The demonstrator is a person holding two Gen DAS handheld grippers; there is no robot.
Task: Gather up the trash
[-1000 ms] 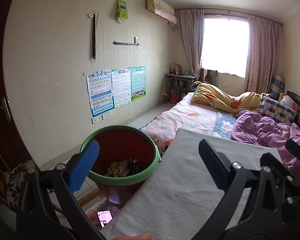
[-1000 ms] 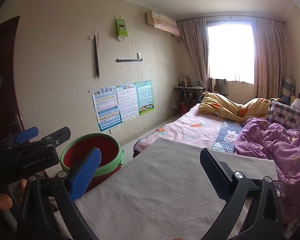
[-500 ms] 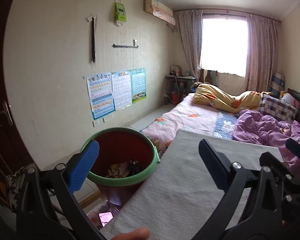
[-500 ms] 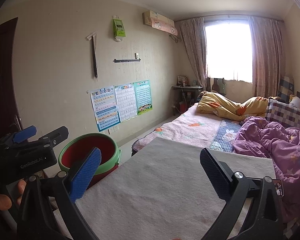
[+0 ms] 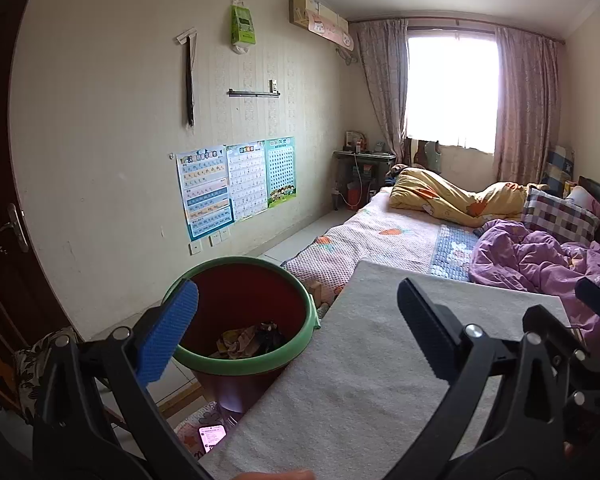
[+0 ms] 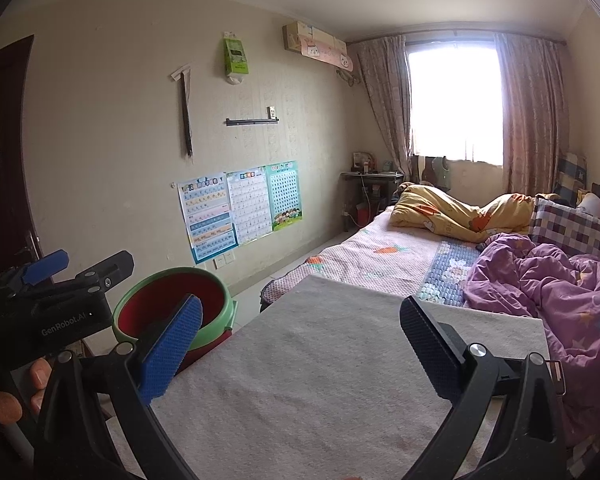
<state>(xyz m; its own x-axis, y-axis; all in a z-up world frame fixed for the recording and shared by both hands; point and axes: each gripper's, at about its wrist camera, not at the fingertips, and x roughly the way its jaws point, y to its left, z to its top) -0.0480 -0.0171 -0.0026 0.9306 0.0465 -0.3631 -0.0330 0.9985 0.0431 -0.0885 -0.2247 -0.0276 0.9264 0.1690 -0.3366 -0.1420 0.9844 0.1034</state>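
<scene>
Two empty tools held over a grey table, trash bin to the left.

Nearest us, our left tool (image 5: 298, 320) and right tool (image 6: 302, 330) each hold their blue-padded fingers spread wide, with nothing between them. Both hang above the flat grey felt-covered table (image 6: 308, 368), whose top is bare. Just beside the table's left edge stands the round red trash bin with a green rim (image 5: 240, 320), with crumpled brown paper and dark scraps (image 5: 248, 340) lying at its bottom. Below it a lit phone (image 5: 212, 436) lies on the floor. Farther off, a bed (image 6: 380, 260) carries a yellow quilt and a purple quilt, beneath a bright curtained window (image 6: 456, 100).
</scene>
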